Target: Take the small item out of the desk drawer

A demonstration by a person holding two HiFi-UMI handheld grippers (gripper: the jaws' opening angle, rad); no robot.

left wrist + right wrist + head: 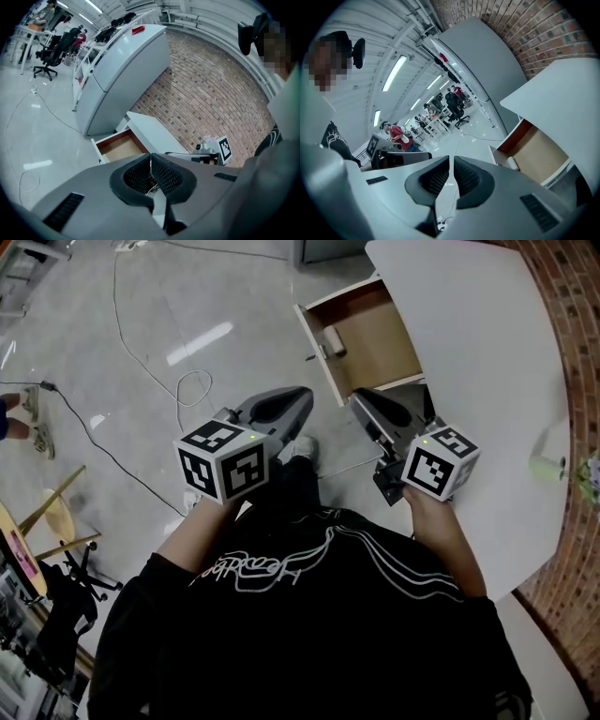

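So the drawer is already pulled out, and the small item is inside it, right up against the inner face of the drawer's front panel. Neither claw has anything. The left gripper and right gripper are both clenched empty and hang just short of the drawer's front, with the right one nearer its open side.

My take is to use the right one. Spread the jaws before going in, come down over the front panel, and close across the item's narrow width rather than end to end.

It looks like a pale little roll lying flat. Its long axis seems to run roughly along the front panel, maybe a bit skewed. It's tiny in every view, so I wouldn't swear to it.
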